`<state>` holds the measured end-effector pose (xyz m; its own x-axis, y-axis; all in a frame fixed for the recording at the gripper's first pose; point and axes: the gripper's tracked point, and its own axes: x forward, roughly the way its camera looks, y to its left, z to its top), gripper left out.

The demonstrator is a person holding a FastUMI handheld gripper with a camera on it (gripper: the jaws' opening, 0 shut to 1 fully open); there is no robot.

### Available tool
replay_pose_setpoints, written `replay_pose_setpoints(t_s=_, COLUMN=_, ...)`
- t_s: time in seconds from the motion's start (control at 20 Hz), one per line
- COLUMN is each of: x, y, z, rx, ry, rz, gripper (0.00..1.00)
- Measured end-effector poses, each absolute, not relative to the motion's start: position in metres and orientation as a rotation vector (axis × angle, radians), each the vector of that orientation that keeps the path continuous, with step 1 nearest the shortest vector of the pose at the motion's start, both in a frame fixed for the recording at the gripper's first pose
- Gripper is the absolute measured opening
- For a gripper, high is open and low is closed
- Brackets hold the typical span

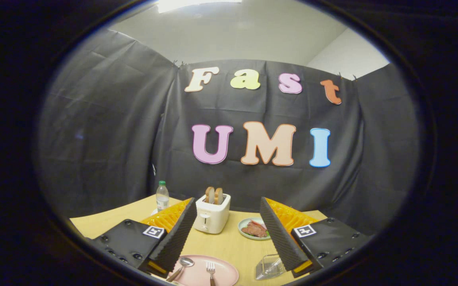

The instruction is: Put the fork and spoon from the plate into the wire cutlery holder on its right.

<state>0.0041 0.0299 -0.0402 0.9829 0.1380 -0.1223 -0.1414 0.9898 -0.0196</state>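
The fork (211,272) and spoon (181,267) lie side by side on the pink plate (229,274), handles toward the camera and so easy to reach from this side. The wire cutlery holder (269,267) stands just right of the plate. The gripper (227,234) hangs above them, fingers spread wide and holding nothing, likely lining up for a first pick. Beyond the fingers stand a toaster (212,213), a plate of food (254,228) and a bottle (162,195).

Gripper view: fisheye camera rides on the gripper (227,230), looking forward along the spread fingers (177,232) and slightly down over the tabletop (229,244). It faces the booth wall, ceiling above. The pink plate (213,274) lies nearest, below the fingers; the toaster (212,216) stands farther off. Height over the tabletop looks moderate, hard to judge.
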Motion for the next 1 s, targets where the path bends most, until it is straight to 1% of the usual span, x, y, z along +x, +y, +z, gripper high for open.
replay_pose_setpoints(t_s=0.25, x=-0.002, y=0.035, z=-0.088, rx=-0.075, ry=0.231, rz=0.17, gripper=1.0)
replay_pose_setpoints(t_s=0.65, x=-0.023, y=0.04, z=-0.181, rx=-0.115, ry=0.487, rz=0.23, gripper=1.0)
replay_pose_setpoints(t_s=1.0, x=-0.044, y=0.035, z=-0.255, rx=-0.131, ry=0.694, rz=0.239, gripper=1.0)
